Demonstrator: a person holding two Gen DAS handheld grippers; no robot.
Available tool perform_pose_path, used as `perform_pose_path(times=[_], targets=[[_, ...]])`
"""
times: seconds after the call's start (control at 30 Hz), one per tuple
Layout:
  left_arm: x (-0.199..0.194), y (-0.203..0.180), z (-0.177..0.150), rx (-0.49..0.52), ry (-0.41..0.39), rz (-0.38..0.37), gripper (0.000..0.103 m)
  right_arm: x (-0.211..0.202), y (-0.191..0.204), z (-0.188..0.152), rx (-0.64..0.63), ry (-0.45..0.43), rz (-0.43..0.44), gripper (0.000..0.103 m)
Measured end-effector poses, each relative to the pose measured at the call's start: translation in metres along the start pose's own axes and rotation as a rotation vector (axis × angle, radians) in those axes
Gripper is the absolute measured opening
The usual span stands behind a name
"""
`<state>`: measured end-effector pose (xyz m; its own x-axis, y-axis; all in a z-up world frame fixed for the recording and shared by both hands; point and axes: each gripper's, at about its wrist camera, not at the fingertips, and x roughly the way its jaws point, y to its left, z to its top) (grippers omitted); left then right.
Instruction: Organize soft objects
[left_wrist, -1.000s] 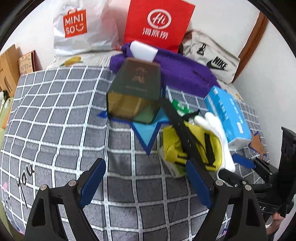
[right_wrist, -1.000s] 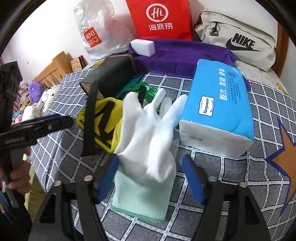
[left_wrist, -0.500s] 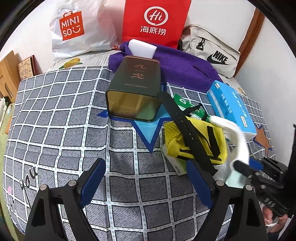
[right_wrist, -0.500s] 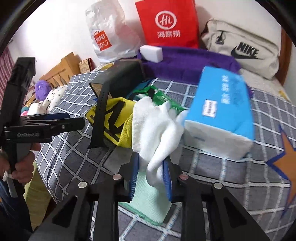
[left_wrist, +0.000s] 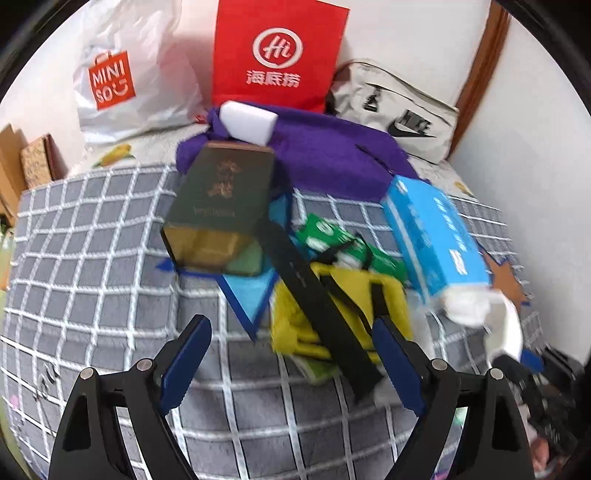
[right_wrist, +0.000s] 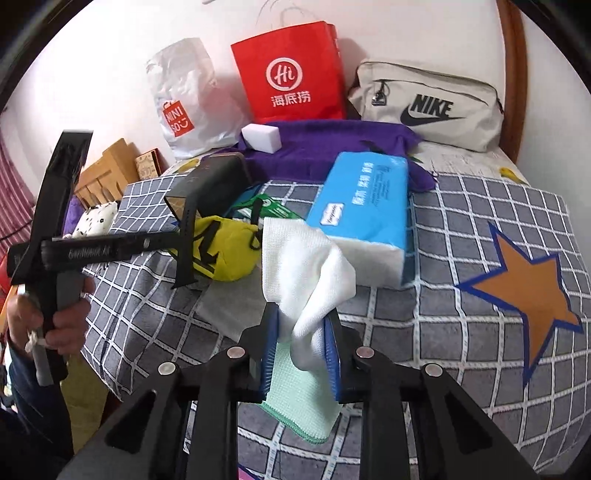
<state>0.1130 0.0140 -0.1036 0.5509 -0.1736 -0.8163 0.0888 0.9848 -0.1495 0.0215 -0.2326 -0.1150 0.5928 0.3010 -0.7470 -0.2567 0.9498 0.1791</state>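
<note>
the right gripper (right_wrist: 300, 345) pinched the white glove (right_wrist: 310, 266) above the checked bedspread (right_wrist: 461, 332); the left gripper (left_wrist: 291, 363) hung spread, empty. sorting looked barely begun, the yellow pouch (right_wrist: 225, 253) unmoved.

Readable brands on the bags along the wall

"MINISO" in white on an orange panel of the white plastic bag (right_wrist: 186, 107); "Hi" in a white ring above three Chinese characters on the red paper bag (right_wrist: 291, 74); "NIKE" with swoosh in black on the beige pouch (right_wrist: 428, 107). Blue tissue pack (right_wrist: 364, 206) print too blurred to read.
</note>
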Motion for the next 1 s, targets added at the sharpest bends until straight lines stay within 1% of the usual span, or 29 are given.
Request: perform_pose_path(times=[0.17, 0.3, 0.37, 0.43, 0.47, 0.5, 0.57, 0.63, 0.73, 0.77, 0.83, 0.9, 1.0], targets=[[0.024, -0.003, 0.016, -0.045, 0.043, 0.030, 0.088, 0.000, -0.002, -0.003, 0.007, 0.008, 0.002, 0.024], [0.040, -0.009, 0.018, -0.044, 0.071, 0.102, 0.087, 0.004, -0.003, -0.004, 0.002, 0.018, -0.007, 0.024], [0.045, -0.012, 0.016, -0.026, 0.079, 0.104, 0.077, 0.006, -0.004, -0.005, 0.005, 0.023, -0.002, 0.024], [0.045, -0.013, 0.015, -0.024, 0.079, 0.066, 0.057, 0.008, -0.006, -0.004, 0.006, 0.024, 0.003, 0.024], [0.044, -0.013, 0.016, -0.030, 0.078, 0.046, 0.050, 0.008, -0.006, -0.004, 0.006, 0.025, 0.004, 0.024], [0.041, -0.013, 0.017, -0.036, 0.073, 0.027, 0.040, 0.009, -0.006, -0.004, 0.005, 0.026, 0.005, 0.024], [0.034, -0.014, 0.020, -0.030, 0.054, 0.010, 0.037, 0.009, -0.006, -0.004, 0.006, 0.025, 0.006, 0.024], [0.028, -0.014, 0.023, -0.016, 0.038, -0.019, 0.027, 0.009, -0.007, -0.004, 0.012, 0.023, 0.011, 0.024], [0.020, -0.013, 0.026, -0.014, 0.027, -0.070, 0.021, 0.009, -0.007, -0.004, 0.013, 0.020, 0.012, 0.024], [0.019, -0.014, 0.026, -0.007, 0.025, -0.083, 0.020, 0.009, -0.006, -0.004, 0.013, 0.020, 0.012, 0.024], [0.017, -0.013, 0.026, -0.008, 0.024, -0.102, 0.015, 0.009, -0.007, -0.003, 0.016, 0.019, 0.014, 0.024], [0.014, -0.012, 0.026, -0.014, 0.021, -0.138, 0.015, 0.008, -0.006, -0.002, 0.016, 0.015, 0.014, 0.024], [0.017, -0.017, 0.025, 0.011, 0.029, -0.120, 0.015, 0.003, -0.006, 0.000, 0.017, 0.005, 0.016, 0.024]])
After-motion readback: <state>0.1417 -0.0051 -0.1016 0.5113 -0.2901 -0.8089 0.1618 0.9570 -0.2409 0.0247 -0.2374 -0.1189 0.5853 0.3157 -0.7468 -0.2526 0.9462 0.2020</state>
